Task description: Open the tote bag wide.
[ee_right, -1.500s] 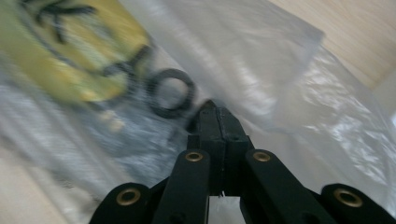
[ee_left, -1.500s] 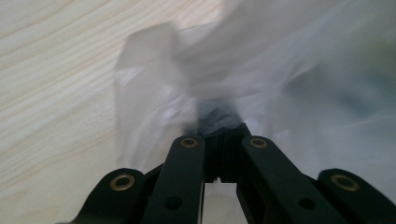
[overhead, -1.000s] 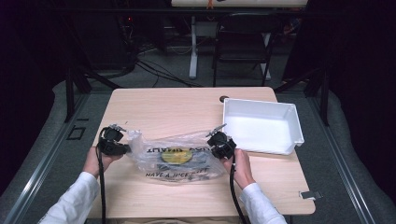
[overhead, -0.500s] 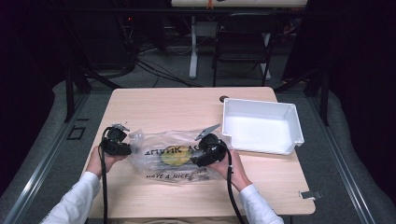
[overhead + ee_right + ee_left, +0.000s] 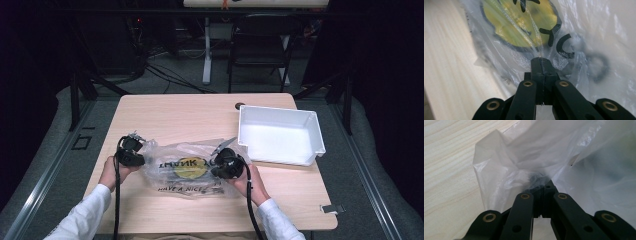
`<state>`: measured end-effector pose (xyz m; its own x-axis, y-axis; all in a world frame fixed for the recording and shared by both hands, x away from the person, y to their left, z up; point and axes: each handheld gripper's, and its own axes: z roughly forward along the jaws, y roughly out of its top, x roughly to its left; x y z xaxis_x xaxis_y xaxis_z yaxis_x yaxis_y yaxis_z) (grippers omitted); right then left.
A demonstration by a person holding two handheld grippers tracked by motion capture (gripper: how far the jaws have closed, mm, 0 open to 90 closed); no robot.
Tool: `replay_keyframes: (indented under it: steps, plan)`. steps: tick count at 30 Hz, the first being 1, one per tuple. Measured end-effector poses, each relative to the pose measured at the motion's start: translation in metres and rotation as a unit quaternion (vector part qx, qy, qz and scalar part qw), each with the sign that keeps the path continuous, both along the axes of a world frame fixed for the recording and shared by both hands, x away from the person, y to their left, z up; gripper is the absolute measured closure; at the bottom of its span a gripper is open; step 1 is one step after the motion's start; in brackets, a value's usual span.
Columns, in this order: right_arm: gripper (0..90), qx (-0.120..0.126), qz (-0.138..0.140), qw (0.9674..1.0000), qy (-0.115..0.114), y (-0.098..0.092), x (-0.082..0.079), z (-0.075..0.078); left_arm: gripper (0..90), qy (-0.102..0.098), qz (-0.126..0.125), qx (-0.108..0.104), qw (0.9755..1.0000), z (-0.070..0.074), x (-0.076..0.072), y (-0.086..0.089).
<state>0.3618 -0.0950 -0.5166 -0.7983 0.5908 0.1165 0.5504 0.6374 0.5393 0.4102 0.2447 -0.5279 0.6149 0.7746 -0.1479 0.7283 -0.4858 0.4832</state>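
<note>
A clear plastic bag [image 5: 185, 167] with a yellow smiley face and black lettering lies crumpled on the wooden table [image 5: 190, 115]. My left gripper [image 5: 141, 150] is at the bag's left edge; in the left gripper view its jaws [image 5: 544, 188] have just closed, and bunched film [image 5: 524, 157] is pinched at their tips. My right gripper [image 5: 216, 169] rests on the bag's right part. Its jaws [image 5: 541, 61] have also just closed and pinch a fold of film [image 5: 524, 25] beside the yellow print. A hand holds each gripper from the near side.
A white rectangular tray [image 5: 280, 112] stands on the table to the right of the bag, close to my right gripper. A small dark disc [image 5: 240, 105] sits behind the tray's corner. A metal clip [image 5: 332, 208] lies at the near right edge.
My right gripper has moved left from the bag's right edge onto the bag and closed on its film. The left gripper shifted slightly toward the bag, which is now more bunched.
</note>
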Motion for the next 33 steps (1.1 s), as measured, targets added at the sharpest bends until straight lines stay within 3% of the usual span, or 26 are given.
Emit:
replay_keyframes:
  steps: [2,7,8,11,14,16,18,25,27,33]
  plan:
    - [90.0,-0.001,0.006,0.9998,0.018,-0.004,-0.007,-0.005,90.0,-0.002,0.001,0.004,1.0000,-0.002,0.002,-0.002]
    - [90.0,-0.019,0.012,0.9990,0.039,-0.007,-0.013,-0.016,90.0,-0.005,-0.003,0.011,0.9999,-0.003,0.005,-0.005]
    - [90.0,-0.023,0.013,0.9984,0.050,-0.004,-0.016,-0.024,90.0,-0.008,-0.004,0.015,0.9999,-0.003,0.006,-0.006]
    - [90.0,-0.030,0.026,0.9973,0.062,-0.001,-0.018,-0.029,89.9,-0.005,-0.005,0.016,0.9998,-0.004,0.007,-0.005]
    - [90.0,-0.030,0.032,0.9971,0.062,0.003,-0.018,-0.029,84.6,-0.004,-0.018,0.005,0.9998,-0.001,0.005,-0.001]
    - [90.0,-0.005,0.023,0.9985,0.049,-0.001,-0.017,-0.020,76.7,-0.008,-0.023,-0.001,0.9997,0.003,0.000,0.003]
    - [89.7,0.000,0.020,0.9989,0.043,-0.003,-0.017,-0.017,74.2,-0.016,-0.028,-0.007,0.9995,0.009,-0.004,0.009]
    - [88.6,0.018,-0.006,0.9994,0.030,-0.011,-0.014,-0.011,58.6,-0.034,-0.019,-0.017,0.9991,0.026,-0.014,0.023]
    - [87.8,0.018,-0.007,0.9995,0.027,-0.012,-0.013,-0.011,58.6,-0.033,-0.013,-0.034,0.9988,0.031,-0.016,0.026]
    - [85.2,0.019,-0.012,0.9994,0.027,-0.010,-0.011,-0.010,54.1,-0.032,-0.012,-0.036,0.9988,0.036,-0.022,0.032]
